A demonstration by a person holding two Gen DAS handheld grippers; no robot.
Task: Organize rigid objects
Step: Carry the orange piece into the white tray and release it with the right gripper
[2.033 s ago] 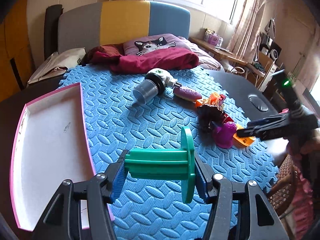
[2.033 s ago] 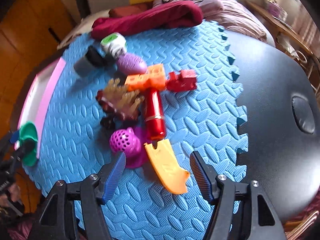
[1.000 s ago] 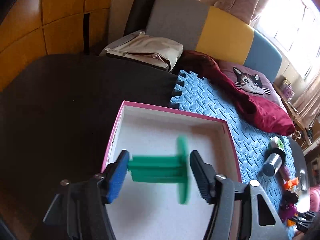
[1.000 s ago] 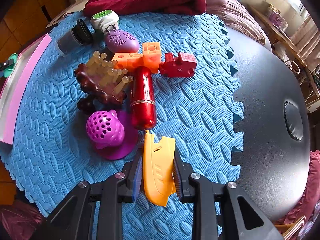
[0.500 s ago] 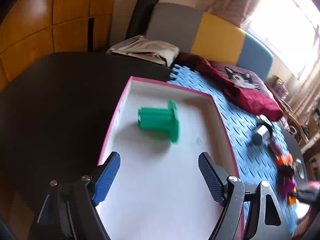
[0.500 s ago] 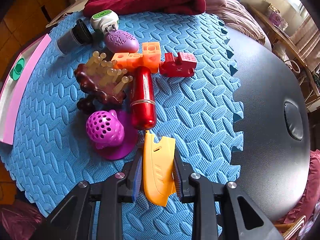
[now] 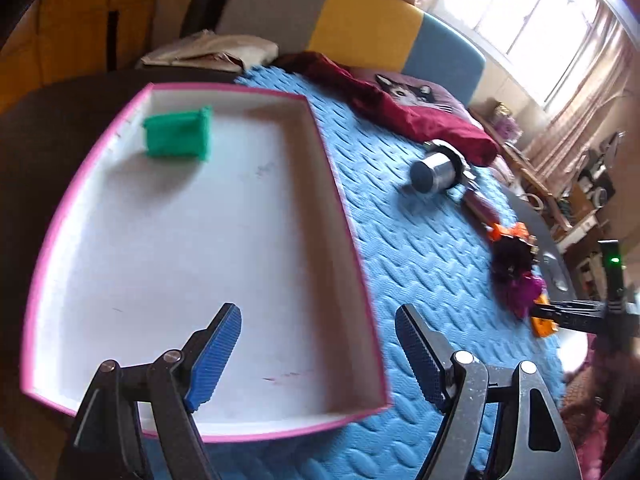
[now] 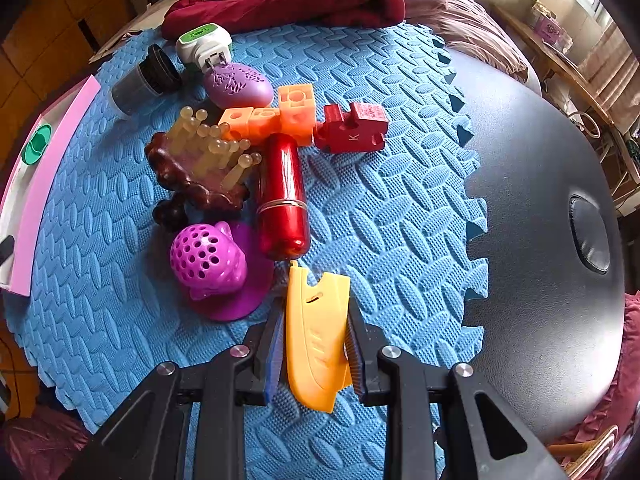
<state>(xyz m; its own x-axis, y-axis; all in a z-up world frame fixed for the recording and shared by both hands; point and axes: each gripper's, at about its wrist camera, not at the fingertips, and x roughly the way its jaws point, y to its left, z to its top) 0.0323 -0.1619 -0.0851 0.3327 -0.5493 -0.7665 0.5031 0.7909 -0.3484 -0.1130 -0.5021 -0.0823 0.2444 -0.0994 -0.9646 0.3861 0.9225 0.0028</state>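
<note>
The green spool (image 7: 178, 136) lies on its side in the far left corner of the pink-rimmed white tray (image 7: 160, 260). My left gripper (image 7: 316, 312) hovers over the tray's near right wall, well back from the spool; its jaws are closing slightly with nothing between them. On the blue foam mat (image 8: 380, 208), my right gripper (image 8: 316, 308) is shut on the orange-yellow plastic piece (image 8: 316, 328). The left wrist view shows that gripper (image 7: 560, 314) at the far right. The spool (image 8: 38, 144) and tray rim (image 8: 56, 148) show at the left edge of the right wrist view.
Ahead of the right gripper lie a red cylinder (image 8: 282, 196), a purple perforated toy (image 8: 208, 260), a brown peg brush (image 8: 196, 168), orange blocks (image 8: 276, 118), a red block (image 8: 354, 128), a purple egg (image 8: 238, 86), a white plug (image 8: 204, 46) and a grey cup (image 8: 140, 80). Black tabletop (image 8: 540, 240) at right.
My left gripper carried the green spool over the tray, let it go and drew back toward the near right. The right gripper closed on the orange-yellow piece and has since kept still.
</note>
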